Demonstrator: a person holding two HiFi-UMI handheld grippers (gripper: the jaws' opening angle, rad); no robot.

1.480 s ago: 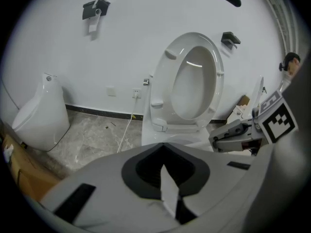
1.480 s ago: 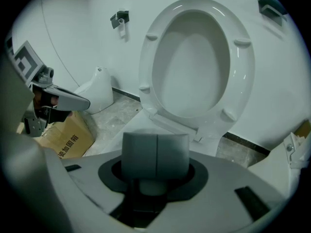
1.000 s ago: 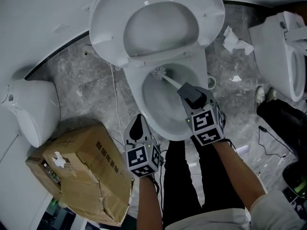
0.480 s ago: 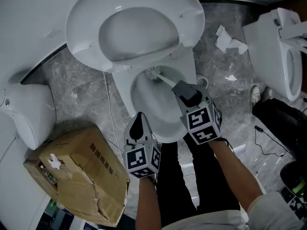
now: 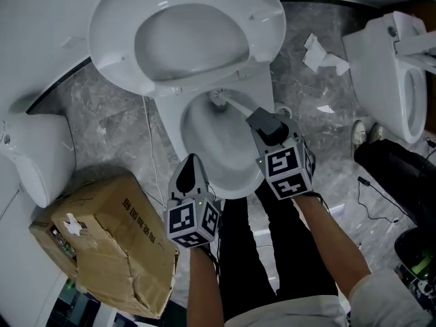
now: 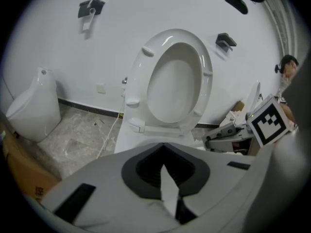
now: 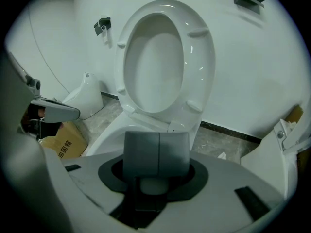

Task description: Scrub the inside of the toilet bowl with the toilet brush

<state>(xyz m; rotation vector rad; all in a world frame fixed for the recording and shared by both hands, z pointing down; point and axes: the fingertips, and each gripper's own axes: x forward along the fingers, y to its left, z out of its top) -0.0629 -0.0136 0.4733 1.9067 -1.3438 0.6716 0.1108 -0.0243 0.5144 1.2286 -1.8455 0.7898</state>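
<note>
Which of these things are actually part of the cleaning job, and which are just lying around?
In use: toilet bowl, toilet brush, right gripper.
Lying about: cardboard box, crumpled paper, second toilet.

The grey marbled floor (image 5: pixel 116 125) meets a white wall along a dark skirting at its far edge. A toilet (image 5: pixel 228 186) stands on it at the middle of that far edge. A dented cardboard box (image 5: pixel 116 244) sits near the left, and beyond it stands a white ceramic fixture (image 5: pixel 41 155). A thin white cable (image 5: pixel 151 155) runs beside the toilet's left flank. Towards the right edge stand a second toilet (image 5: pixel 395 67), crumpled paper (image 5: pixel 320 56), a small scrap (image 5: pixel 325 109), a shoe (image 5: pixel 359 136) and a black cable (image 5: pixel 378 199).
</note>
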